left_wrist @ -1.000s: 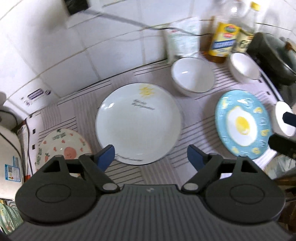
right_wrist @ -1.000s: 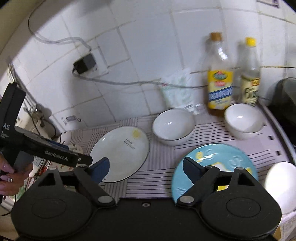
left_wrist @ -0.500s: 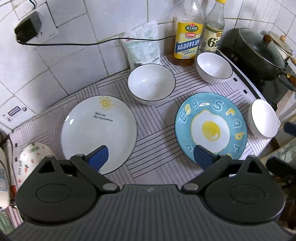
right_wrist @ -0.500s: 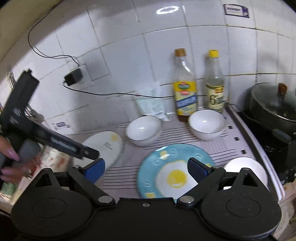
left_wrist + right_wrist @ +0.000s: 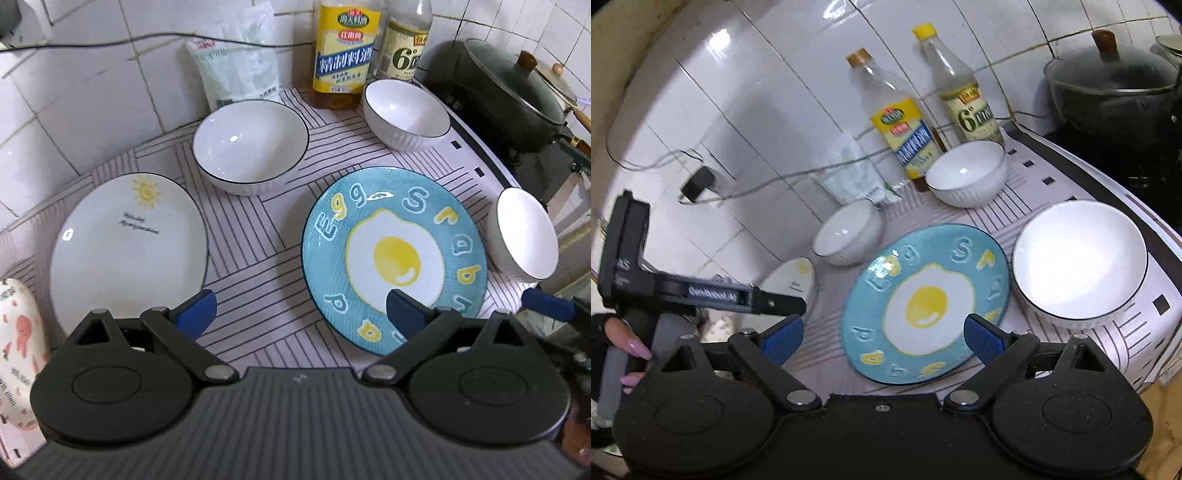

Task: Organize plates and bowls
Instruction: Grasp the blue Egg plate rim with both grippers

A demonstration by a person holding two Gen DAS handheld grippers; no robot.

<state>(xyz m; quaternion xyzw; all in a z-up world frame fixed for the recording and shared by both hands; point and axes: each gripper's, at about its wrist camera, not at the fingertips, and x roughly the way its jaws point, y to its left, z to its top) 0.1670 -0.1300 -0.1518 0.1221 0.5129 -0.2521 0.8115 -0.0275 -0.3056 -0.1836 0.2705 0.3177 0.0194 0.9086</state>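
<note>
A blue plate with a fried-egg picture (image 5: 391, 254) (image 5: 923, 302) lies on the striped mat, and a white plate with a sun (image 5: 125, 251) (image 5: 792, 278) lies to its left. Three white bowls stand around them: one behind the plates (image 5: 251, 144) (image 5: 846, 236), one by the bottles (image 5: 404, 110) (image 5: 966, 171), one at the mat's right end (image 5: 526, 236) (image 5: 1078, 258). My left gripper (image 5: 299, 310) hovers open above the mat between the two plates. My right gripper (image 5: 882, 336) hangs open over the blue plate's near edge. Neither holds anything.
A red-patterned white dish (image 5: 16, 343) lies at the far left. Two bottles (image 5: 343, 51) (image 5: 402, 40) and a plastic bag (image 5: 236, 59) stand against the tiled wall. A dark lidded pot (image 5: 509, 96) sits on the stove to the right. A charger cable (image 5: 698, 182) hangs on the wall.
Both grippers have swung right and sunk closer to the counter, and their jaws have spread a little. The blue egg plate now sits in front of both; the white plate has slid left.
</note>
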